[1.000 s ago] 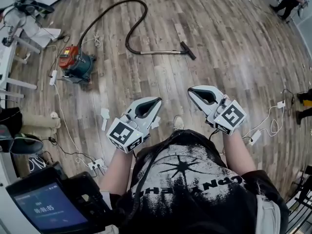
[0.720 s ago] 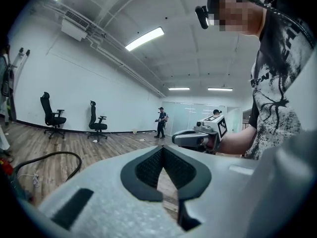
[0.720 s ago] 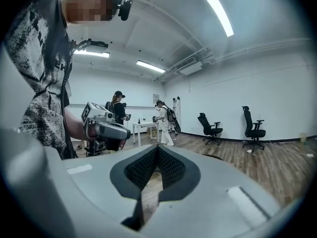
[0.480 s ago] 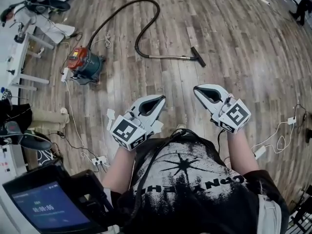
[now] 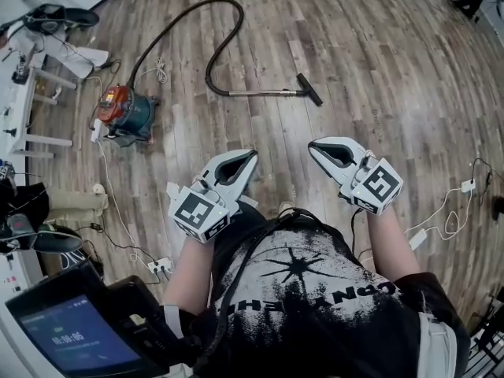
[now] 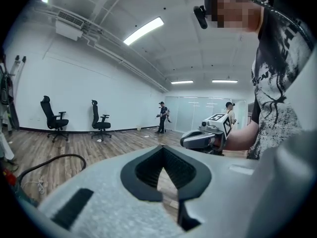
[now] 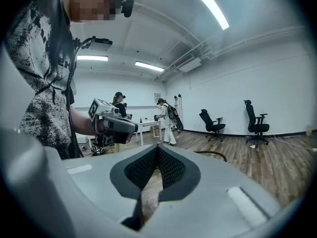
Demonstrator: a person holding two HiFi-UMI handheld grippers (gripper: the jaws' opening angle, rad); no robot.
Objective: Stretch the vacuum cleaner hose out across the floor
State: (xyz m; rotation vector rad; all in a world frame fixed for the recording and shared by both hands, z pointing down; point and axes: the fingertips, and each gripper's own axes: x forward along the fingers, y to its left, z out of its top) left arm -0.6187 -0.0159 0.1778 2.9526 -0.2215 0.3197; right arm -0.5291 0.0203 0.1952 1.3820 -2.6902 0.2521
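A red and teal vacuum cleaner stands on the wood floor at the left. Its black hose loops away and back to a metal wand that ends in a floor nozzle. My left gripper and right gripper hover side by side in front of my chest, both shut with nothing in them, well short of the nozzle. In the left gripper view a stretch of hose lies low at the left. A bit of hose also shows in the right gripper view.
A white-legged table with gear stands at the left. A power strip and cables lie on the floor near it, and more cables lie at the right. Office chairs and people are along the far walls.
Both grippers stay shut and side by side. The head view swung a little right, then back left, and the left gripper now sits slightly lower left in it.
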